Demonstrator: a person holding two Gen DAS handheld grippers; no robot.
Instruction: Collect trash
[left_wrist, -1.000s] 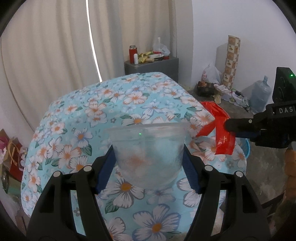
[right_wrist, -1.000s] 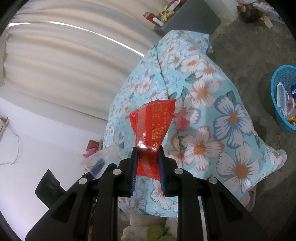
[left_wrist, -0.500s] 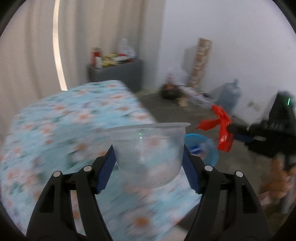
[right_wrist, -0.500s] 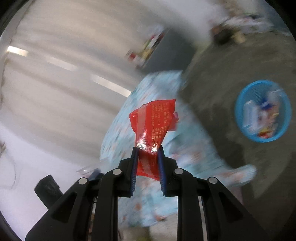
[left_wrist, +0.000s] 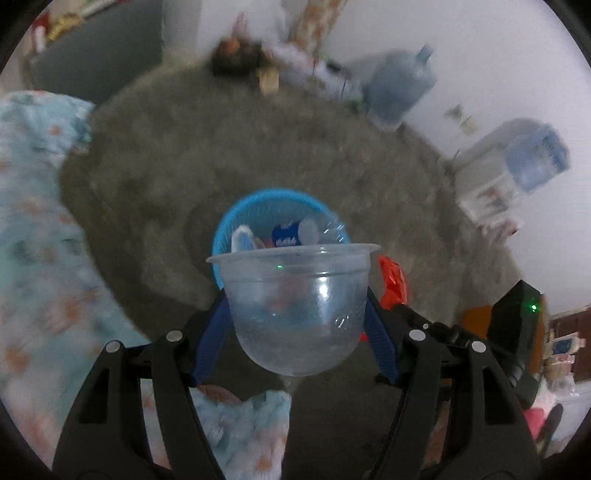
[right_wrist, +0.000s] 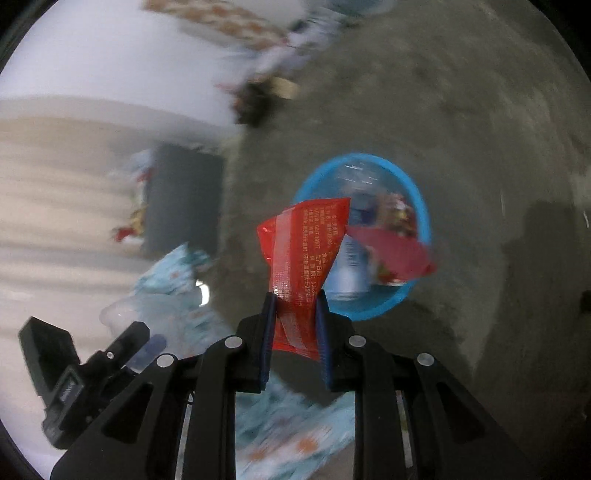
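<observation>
Left gripper (left_wrist: 297, 325) fingers clamp a clear plastic cup (left_wrist: 295, 306); right gripper (right_wrist: 294, 332) fingers pinch a red wrapper (right_wrist: 301, 273) – released before they are above the blue basket (left_wrist: 229, 229), either could land on the floor.

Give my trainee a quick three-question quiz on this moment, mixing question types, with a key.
1. True or false: the left gripper grips a clear plastic bowl.
2. What does the right gripper hold? A) a bottle B) a red wrapper C) nothing
3. Fill in: the blue basket stands on the ____ and already holds trash.

Key: 1 true; 2 B; 3 floor.
</observation>
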